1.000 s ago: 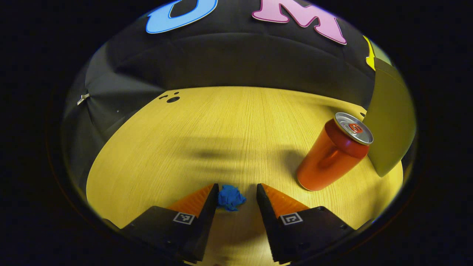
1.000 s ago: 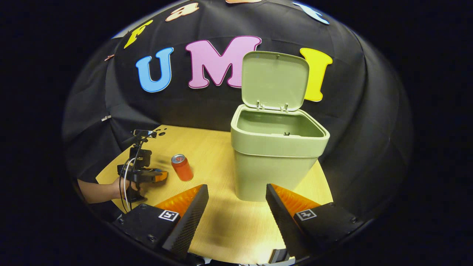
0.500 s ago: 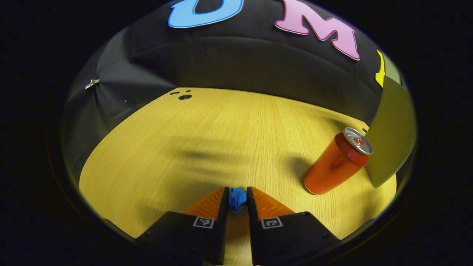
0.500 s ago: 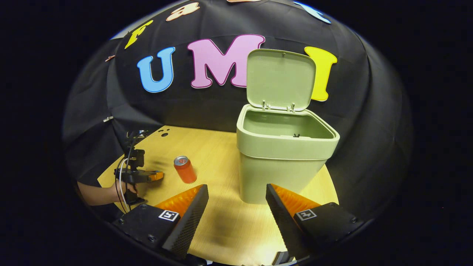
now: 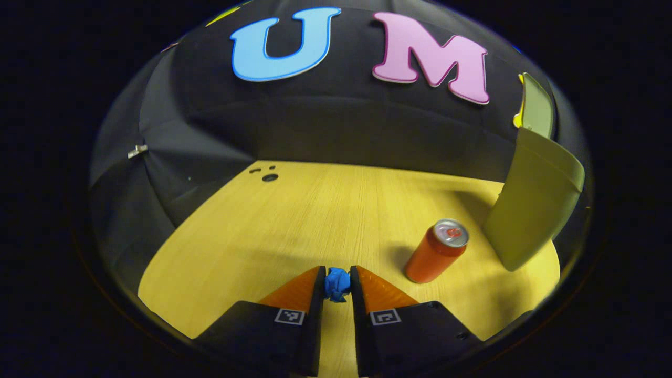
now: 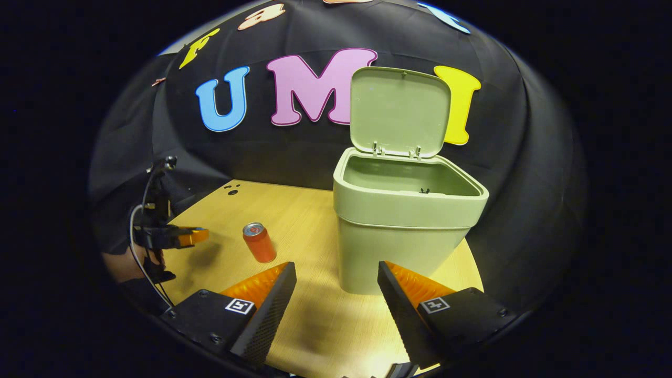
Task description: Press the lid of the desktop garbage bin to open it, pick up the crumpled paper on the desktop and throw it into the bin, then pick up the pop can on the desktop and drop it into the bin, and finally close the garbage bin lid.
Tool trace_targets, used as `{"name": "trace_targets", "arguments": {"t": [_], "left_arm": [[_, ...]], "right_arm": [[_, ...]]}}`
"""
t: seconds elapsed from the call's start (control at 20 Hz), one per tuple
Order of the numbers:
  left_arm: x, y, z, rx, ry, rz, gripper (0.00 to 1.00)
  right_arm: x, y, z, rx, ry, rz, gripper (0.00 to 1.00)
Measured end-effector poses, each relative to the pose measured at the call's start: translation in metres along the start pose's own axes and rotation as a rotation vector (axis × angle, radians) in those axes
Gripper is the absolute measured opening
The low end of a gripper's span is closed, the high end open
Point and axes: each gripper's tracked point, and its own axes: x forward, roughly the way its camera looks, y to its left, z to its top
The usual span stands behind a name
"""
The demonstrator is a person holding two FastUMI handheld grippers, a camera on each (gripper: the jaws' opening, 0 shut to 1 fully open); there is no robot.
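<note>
Left gripper (image 5: 336,286) is clamped on the paper (image 5: 336,283), a small blue wad pinched between both fingers. A second ago the jaws stood wide with the wad lying loose on the tabletop between them; half a second ago they had closed on it; now the whole gripper has risen, the tabletop (image 5: 294,220) drops away below and the can (image 5: 436,251) looks farther off. In the right gripper view the left gripper (image 6: 195,236) hangs above the tabletop's left edge, higher than before, with its shadow on the wood beneath; a hand (image 6: 121,265) holds it. So the grasp is made and the lift is under way. Bin (image 6: 404,226) stands toward the right rear of the tabletop, lid (image 6: 400,111) upright and open, inside bare as far as the view reaches. The can stands upright between the left gripper and the bin, near the tabletop's middle, apart from both. Right gripper (image 6: 336,294) hovers with fingers spread, holding nothing, by the front edge just before the bin. Judgement: lid step done, paper pick done; next is the carry rightward over the can to the bin mouth. Risk: the wad is small and held at the very fingertips, so it may slip out.
</note>
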Motion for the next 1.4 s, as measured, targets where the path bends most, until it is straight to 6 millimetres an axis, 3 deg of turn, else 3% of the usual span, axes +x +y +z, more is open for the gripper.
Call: {"name": "trace_targets", "arguments": {"t": [0.15,0.3,0.55,0.7,0.9,1.05,1.2,1.4], "left_arm": [[-0.03,-0.023,0.047,0.027,-0.08,-0.062,0.31],[-0.054,-0.064,0.096,0.052,-0.151,-0.143,0.31],[-0.079,-0.143,0.161,0.074,-0.252,-0.281,0.31],[-0.091,-0.205,0.187,0.134,-0.306,-0.405,0.31],[-0.094,-0.286,0.197,0.166,-0.315,-0.59,0.3],[-0.094,-0.338,0.191,0.206,-0.294,-0.696,0.3],[-0.091,-0.375,0.183,0.238,-0.271,-0.766,0.3],[-0.086,-0.396,0.171,0.249,-0.231,-0.804,0.31]], "right_arm": [[0.005,-0.003,-0.009,-0.017,-0.002,0.015,0.98],[0.01,-0.011,-0.014,0.0,-0.004,0.019,0.98],[0.009,-0.036,-0.016,0.02,-0.02,-0.015,0.98],[0.006,-0.047,-0.02,0.033,-0.021,-0.03,0.98],[0.001,-0.062,-0.027,0.057,-0.015,-0.056,0.98],[-0.002,-0.069,-0.031,0.075,-0.012,-0.07,0.98],[-0.006,-0.072,-0.035,0.072,-0.013,-0.074,0.98],[-0.008,-0.076,-0.041,0.08,-0.005,-0.078,0.98]]}}
